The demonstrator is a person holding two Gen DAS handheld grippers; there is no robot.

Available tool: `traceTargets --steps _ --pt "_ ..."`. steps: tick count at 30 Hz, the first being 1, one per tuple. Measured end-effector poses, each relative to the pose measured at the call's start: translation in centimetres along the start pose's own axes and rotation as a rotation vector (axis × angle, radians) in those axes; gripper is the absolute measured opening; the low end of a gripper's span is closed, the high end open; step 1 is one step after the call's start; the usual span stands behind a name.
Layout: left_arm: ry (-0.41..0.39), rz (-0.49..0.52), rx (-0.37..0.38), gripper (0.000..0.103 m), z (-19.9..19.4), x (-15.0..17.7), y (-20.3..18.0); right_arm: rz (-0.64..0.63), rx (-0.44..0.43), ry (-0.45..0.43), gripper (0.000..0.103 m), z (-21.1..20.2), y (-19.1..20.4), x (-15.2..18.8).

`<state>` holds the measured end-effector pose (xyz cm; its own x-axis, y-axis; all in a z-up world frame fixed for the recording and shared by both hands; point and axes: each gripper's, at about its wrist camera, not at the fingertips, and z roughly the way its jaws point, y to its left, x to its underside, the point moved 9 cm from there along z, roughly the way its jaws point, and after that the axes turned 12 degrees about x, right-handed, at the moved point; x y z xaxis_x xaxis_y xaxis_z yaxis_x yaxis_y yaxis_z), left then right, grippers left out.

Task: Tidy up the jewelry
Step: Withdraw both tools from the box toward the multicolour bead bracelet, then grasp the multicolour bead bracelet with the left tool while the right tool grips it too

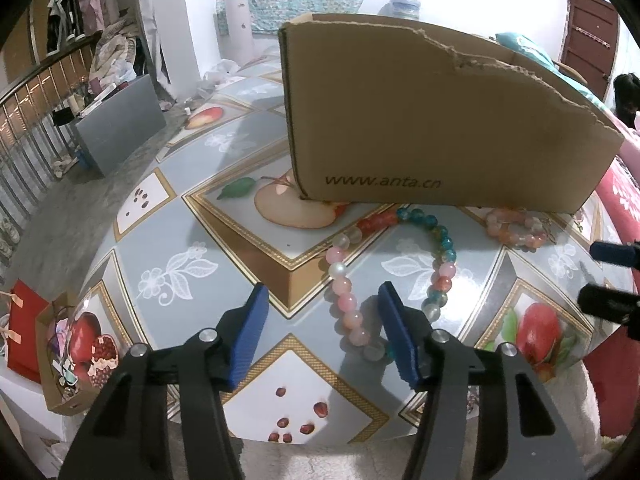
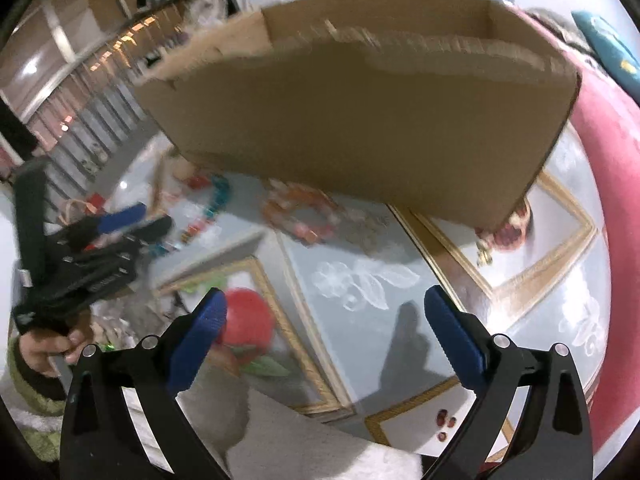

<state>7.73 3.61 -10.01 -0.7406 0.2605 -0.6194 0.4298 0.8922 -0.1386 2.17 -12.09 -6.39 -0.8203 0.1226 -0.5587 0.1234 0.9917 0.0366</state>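
A long bead necklace (image 1: 400, 276) of pink, white, red and blue beads lies in a loop on the table in front of an open cardboard box (image 1: 432, 120). My left gripper (image 1: 322, 300) is open and empty, its right finger just beside the necklace's near end. A smaller pink-orange bead bracelet (image 1: 514, 228) lies by the box's front right; it shows blurred in the right wrist view (image 2: 300, 216). My right gripper (image 2: 326, 312) is open and empty above the table, apart from the jewelry. The box (image 2: 360, 120) fills that view's upper half.
The table (image 1: 208, 240) has a fruit-patterned cloth and ends close below my left gripper. A red cushion (image 2: 608, 208) lies along the right. My left gripper (image 2: 120, 220) shows at the left of the right wrist view. A small box with clutter (image 1: 60, 360) sits lower left.
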Motion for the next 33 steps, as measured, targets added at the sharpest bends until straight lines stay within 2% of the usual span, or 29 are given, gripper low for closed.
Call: traceTargets --steps 3,5,8,10,13,16,21,27,33 --pt "-0.005 0.0 0.014 0.054 -0.1 0.0 0.0 -0.001 -0.094 -0.027 0.094 -1.1 1.4 -0.9" --pt "-0.013 -0.005 0.037 0.052 -0.2 -0.1 -0.1 0.012 -0.17 -0.037 0.09 -1.5 2.4 -1.5" --pt "-0.029 -0.013 0.079 0.05 -0.5 -0.2 -0.4 0.019 -0.24 -0.038 0.079 -1.5 3.9 -2.0" --pt "-0.041 -0.007 0.092 0.047 -0.8 -0.2 -0.6 0.021 -0.263 -0.024 0.064 -0.9 4.8 -2.4" --pt "-0.052 0.007 0.096 0.042 -0.9 -0.4 -0.6 0.031 -0.282 0.004 0.049 0.3 5.9 -3.1" --pt "-0.048 0.01 0.094 0.035 -0.6 -0.8 -0.4 0.026 -0.269 0.007 0.042 0.8 6.2 -3.6" --pt "-0.03 0.012 0.113 0.027 0.1 -1.2 -0.5 -0.022 -0.222 -0.021 0.035 1.6 6.8 -4.9" --pt "-0.017 0.016 0.133 0.025 0.4 -1.2 -1.1 -0.081 -0.175 -0.004 0.027 3.7 7.8 -5.9" --pt "-0.009 0.006 0.104 0.021 0.8 -1.6 -0.7 -0.134 -0.131 0.025 0.02 5.1 8.5 -5.9"
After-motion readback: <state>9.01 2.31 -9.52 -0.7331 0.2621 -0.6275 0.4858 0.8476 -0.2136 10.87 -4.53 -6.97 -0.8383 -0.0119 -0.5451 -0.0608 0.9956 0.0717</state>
